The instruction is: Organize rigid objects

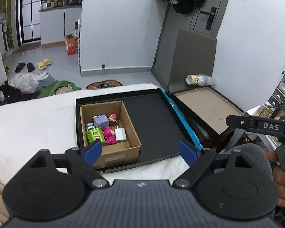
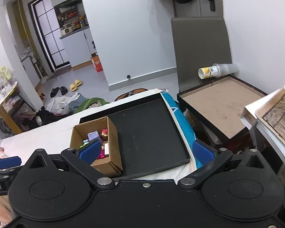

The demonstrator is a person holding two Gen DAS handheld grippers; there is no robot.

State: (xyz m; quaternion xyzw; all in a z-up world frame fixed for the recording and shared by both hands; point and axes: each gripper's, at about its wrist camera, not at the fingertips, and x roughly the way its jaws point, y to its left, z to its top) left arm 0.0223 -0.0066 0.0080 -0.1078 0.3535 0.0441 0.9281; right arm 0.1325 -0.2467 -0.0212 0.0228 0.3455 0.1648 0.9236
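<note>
A cardboard box [image 1: 114,152] sits in the left part of a shallow black tray [image 1: 157,125] on a white bed. Inside it lie a green tin [image 1: 95,134], a pink figure [image 1: 109,134], a white charger [image 1: 120,134], a purple cube [image 1: 101,120] and a small brown figure [image 1: 113,119]. My left gripper [image 1: 140,153] hangs open above the tray's near edge, nothing between its blue pads. My right gripper [image 2: 146,152] is open too, above the same tray [image 2: 148,131], with the box [image 2: 112,131] behind its left finger. The right gripper's arm [image 1: 260,126] shows at the left wrist view's right edge.
Right of the bed an open dark case [image 1: 205,106] has a brown floor and a raised lid, with a paper cup [image 1: 199,79] lying on it. Clothes, bags and slippers [image 1: 43,63] litter the floor beyond the bed. A wood-patterned surface [image 2: 275,114] stands at right.
</note>
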